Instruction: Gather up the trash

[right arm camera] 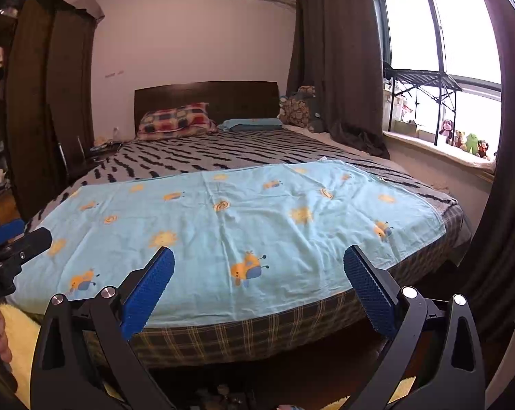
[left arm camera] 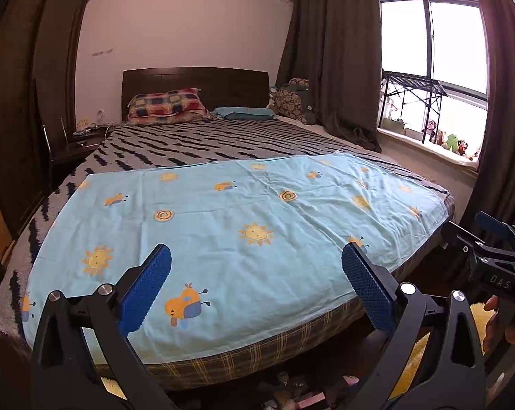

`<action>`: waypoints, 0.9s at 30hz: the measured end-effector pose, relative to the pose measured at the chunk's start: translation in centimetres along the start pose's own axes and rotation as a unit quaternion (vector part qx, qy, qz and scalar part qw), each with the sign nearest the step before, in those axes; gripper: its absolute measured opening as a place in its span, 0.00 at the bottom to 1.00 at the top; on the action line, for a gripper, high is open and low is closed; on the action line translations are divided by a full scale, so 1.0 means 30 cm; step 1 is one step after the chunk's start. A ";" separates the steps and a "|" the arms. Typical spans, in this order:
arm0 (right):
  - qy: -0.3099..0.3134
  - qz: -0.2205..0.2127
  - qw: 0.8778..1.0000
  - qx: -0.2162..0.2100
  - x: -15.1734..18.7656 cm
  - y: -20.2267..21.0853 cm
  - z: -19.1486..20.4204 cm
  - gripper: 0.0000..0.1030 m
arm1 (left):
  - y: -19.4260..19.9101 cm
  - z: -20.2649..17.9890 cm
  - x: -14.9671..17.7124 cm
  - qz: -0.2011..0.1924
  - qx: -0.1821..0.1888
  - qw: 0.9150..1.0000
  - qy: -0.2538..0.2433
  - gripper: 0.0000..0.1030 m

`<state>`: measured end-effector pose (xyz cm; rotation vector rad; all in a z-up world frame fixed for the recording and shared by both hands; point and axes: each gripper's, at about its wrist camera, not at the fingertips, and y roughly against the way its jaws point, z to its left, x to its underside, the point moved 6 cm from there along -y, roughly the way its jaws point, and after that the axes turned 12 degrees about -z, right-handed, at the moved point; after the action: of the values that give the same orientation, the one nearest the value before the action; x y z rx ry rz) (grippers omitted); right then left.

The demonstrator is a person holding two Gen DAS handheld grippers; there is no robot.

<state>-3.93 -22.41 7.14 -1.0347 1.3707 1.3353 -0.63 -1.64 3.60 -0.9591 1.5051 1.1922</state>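
Left hand-held gripper jaws wide apart, holding nothing, right hand-held gripper likewise, small clutter on floor under bed foot, too blurred to identify, blue sheet over bed, pillows, window toys.

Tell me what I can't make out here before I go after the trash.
- Clutter on the floor under the bed: cut by the bottom edge, dark, in both views; trash or not, unclear.
- Nightstand items: too small.
- Right gripper in the left view: cut by the edge.
- Left gripper in the right view: likewise.
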 end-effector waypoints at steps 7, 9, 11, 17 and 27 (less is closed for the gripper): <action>-0.003 0.005 1.000 0.003 0.008 -0.004 -0.004 0.97 | -0.001 -0.013 0.010 0.004 0.005 1.000 -0.005 0.92; -0.003 0.008 1.000 0.002 0.011 -0.007 -0.002 0.97 | -0.002 -0.018 0.011 0.005 0.005 1.000 -0.006 0.92; -0.002 0.009 1.000 0.002 0.012 -0.009 -0.003 0.97 | -0.002 -0.024 0.011 0.006 0.007 1.000 -0.006 0.92; -0.007 0.009 1.000 0.005 0.013 -0.007 -0.009 0.97 | -0.003 -0.028 0.014 0.006 0.007 1.000 -0.006 0.92; -0.006 0.012 1.000 0.002 0.015 -0.010 -0.007 0.97 | -0.003 -0.026 0.014 0.006 0.007 1.000 -0.006 0.92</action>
<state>-3.74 -22.61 6.62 -1.0096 1.3797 1.3546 -0.79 -2.44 3.22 -0.9330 1.5110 1.1924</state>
